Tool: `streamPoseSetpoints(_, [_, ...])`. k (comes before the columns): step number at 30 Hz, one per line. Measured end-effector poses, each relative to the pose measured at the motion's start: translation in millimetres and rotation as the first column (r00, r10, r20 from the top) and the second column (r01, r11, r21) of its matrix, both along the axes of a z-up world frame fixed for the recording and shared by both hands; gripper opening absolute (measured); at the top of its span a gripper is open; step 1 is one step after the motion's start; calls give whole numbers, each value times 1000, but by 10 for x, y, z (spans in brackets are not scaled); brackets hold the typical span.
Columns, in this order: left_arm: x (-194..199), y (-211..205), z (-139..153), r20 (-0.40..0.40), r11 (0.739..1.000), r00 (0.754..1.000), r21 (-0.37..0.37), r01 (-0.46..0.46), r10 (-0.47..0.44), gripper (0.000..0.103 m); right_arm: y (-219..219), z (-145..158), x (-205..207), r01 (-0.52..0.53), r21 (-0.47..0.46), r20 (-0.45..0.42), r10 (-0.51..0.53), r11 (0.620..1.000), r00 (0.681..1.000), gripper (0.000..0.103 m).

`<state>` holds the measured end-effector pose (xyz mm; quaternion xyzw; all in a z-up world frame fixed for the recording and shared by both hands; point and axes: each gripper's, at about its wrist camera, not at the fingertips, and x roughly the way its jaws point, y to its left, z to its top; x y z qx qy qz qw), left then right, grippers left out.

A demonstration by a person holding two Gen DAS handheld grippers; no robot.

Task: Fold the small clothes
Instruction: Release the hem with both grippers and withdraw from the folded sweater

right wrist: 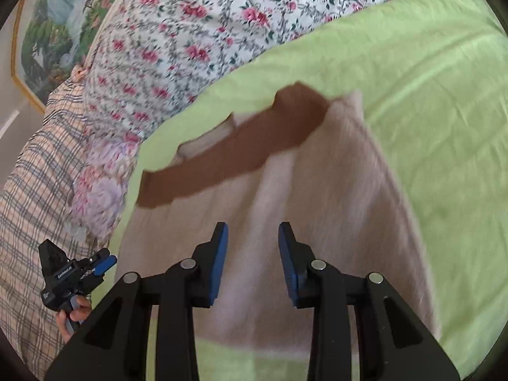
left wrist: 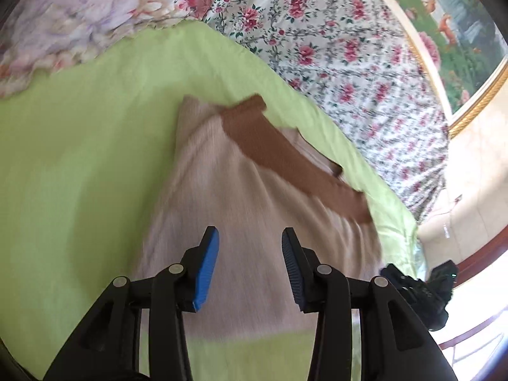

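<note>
A small pale pink garment (left wrist: 241, 197) with a brown band (left wrist: 279, 155) along its far edge lies flat on a light green blanket (left wrist: 79, 158). My left gripper (left wrist: 250, 238) is open and empty, held just above the garment's near part. In the right wrist view the same garment (right wrist: 333, 174) and its brown band (right wrist: 247, 146) lie ahead. My right gripper (right wrist: 253, 233) is open and empty above the garment's near half. The left gripper also shows in the right wrist view (right wrist: 76, 270) at the garment's left side. Both views are blurred.
A floral sheet (left wrist: 333, 47) covers the bed beyond the green blanket. A flowered quilt (left wrist: 79, 16) lies at the far left, a plaid cloth (right wrist: 28, 190) beside it. A framed landscape picture (left wrist: 460, 31) hangs on the wall.
</note>
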<state>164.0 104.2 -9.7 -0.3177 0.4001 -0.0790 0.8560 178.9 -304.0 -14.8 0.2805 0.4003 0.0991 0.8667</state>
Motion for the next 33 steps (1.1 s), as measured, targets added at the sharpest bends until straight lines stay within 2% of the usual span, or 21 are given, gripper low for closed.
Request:
streamPoseSetpoints(5, [-453, -168, -44, -6, 999, 1000, -43, 18, -18, 48, 189, -32, -319, -24, 29, 0, 24, 999, 1000, 36])
streamPoseSetpoints(10, [-727, -353, -121, -29, 998, 998, -38, 57, -58, 48, 299, -17, -549, -31, 48, 10, 31, 998, 999, 44])
streamPoseSetpoints(14, [-885, -387, -201, -39, 997, 998, -60, 46, -49, 53, 345, -8, -677, -35, 51, 11, 35, 998, 999, 45])
streamPoseSetpoints(17, [-889, -369, -257, -46, 995, 998, -98, 33, -37, 54, 349, -1, -726, -31, 62, 11, 30, 998, 999, 45])
streamPoseSetpoints(22, [-862, -313, -329, -53, 993, 998, -118, -28, 22, 62, 363, 18, -780, -28, 69, 17, 27, 997, 999, 46])
streamPoseSetpoints(25, [-775, -229, -445, -87, 986, 994, -147, -83, 71, 62, 375, 20, -773, -34, 69, 15, 33, 997, 999, 46])
streamPoseSetpoints(28, [-668, -116, -571, -102, 970, 989, -207, -129, 110, 62, 392, 28, -779, -31, 71, 17, 30, 997, 999, 46])
streamPoseSetpoints(33, [-426, 13, -580, -92, 964, 982, -195, -182, 167, 62, 410, 37, -712, -34, 69, 16, 33, 997, 999, 47])
